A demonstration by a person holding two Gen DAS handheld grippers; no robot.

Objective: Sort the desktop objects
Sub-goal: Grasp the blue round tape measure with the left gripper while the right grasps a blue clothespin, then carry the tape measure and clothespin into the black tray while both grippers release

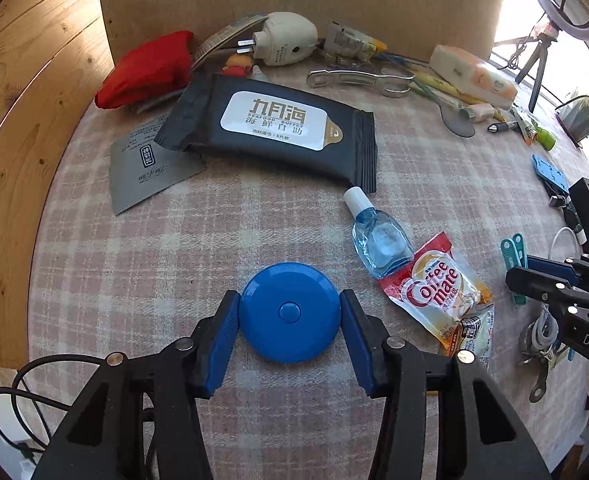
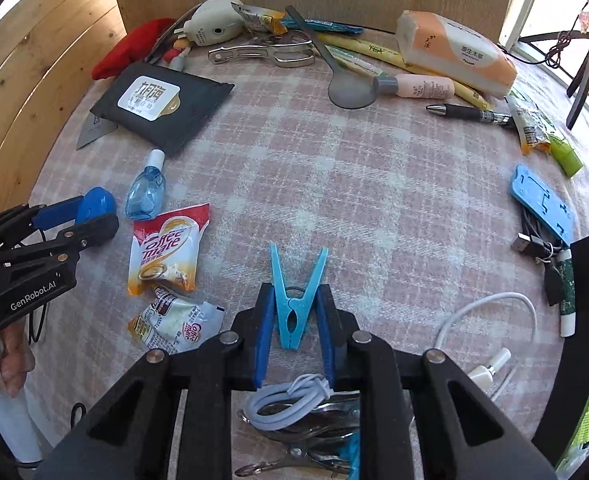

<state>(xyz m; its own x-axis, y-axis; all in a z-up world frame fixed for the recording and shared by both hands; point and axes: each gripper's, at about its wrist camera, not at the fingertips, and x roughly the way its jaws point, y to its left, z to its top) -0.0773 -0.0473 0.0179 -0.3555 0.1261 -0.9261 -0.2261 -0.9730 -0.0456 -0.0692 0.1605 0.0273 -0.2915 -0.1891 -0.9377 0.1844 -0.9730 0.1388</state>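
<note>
Grey card (image 1: 146,164): its far corner lies hidden under the black wipes pack (image 1: 270,128). Second creamer sachet (image 1: 472,332): partly covered by the upper sachet (image 1: 434,284) and by the left tongs' arm. Metal clips (image 2: 306,440): hidden in part behind the right tongs' arms. Black box (image 2: 586,320): cut off by the right edge. Small print on the tissue pack (image 2: 454,50): unreadable.

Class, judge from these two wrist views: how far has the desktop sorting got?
Done: nothing looks grouped yet; no sorted pile shows. In hand: the left tongs straddle the blue round case, and the right tongs pinch the blue clothespin. Left: wipes pack, dropper bottle, creamer sachets, pen and cables lie scattered.
</note>
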